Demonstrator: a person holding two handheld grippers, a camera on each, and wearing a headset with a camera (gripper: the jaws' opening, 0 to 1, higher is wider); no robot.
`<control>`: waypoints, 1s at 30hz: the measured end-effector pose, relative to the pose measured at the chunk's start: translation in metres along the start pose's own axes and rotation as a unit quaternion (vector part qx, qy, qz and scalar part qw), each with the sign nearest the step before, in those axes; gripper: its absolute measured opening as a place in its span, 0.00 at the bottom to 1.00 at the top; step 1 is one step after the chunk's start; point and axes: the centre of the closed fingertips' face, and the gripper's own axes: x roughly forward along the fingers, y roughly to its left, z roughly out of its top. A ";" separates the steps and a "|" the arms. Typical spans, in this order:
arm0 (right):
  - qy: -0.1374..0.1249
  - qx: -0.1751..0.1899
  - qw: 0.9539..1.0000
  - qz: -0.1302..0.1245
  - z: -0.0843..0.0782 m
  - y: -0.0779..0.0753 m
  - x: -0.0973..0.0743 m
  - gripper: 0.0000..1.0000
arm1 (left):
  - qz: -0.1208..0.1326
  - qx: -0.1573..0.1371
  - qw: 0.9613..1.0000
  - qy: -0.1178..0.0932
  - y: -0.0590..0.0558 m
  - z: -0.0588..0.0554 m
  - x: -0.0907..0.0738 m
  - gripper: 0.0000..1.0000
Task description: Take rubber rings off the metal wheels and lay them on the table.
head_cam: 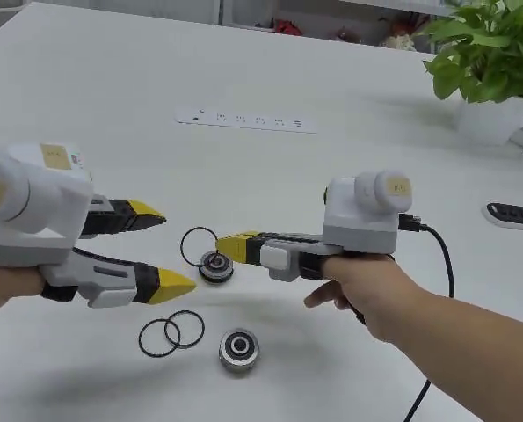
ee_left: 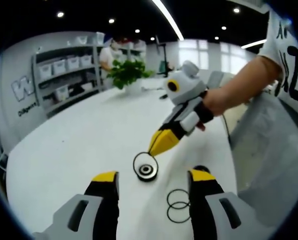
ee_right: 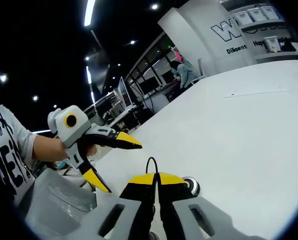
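My right gripper (head_cam: 230,247) is shut on a thin black rubber ring (head_cam: 199,246), whose loop stands up just left of a small metal wheel (head_cam: 215,266). I cannot tell whether the ring still touches that wheel. The right gripper view has the shut tips (ee_right: 157,178) with the ring (ee_right: 151,163) rising from them and the wheel (ee_right: 191,186) just beyond. My left gripper (head_cam: 163,249) hangs open to the left of the wheel, holding nothing. A second wheel (head_cam: 239,346) lies nearer me, with two loose rings (head_cam: 170,333) flat on the table beside it.
A white power strip (head_cam: 245,120) lies across the far middle of the white table (head_cam: 331,97). A potted plant (head_cam: 490,61) stands at the back right, with a black power strip (head_cam: 515,215) in front of it. A black cable (head_cam: 440,264) trails from the right gripper.
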 end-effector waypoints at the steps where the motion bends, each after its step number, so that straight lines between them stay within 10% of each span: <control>1: 0.000 -0.001 1.000 0.001 0.000 0.001 0.000 0.00 | 0.001 0.000 1.000 -0.001 0.000 0.000 -0.002 0.58; 30: 0.040 0.006 0.999 0.027 -0.019 0.020 0.017 0.00 | 0.017 -0.017 1.000 -0.003 0.004 -0.018 -0.034 0.72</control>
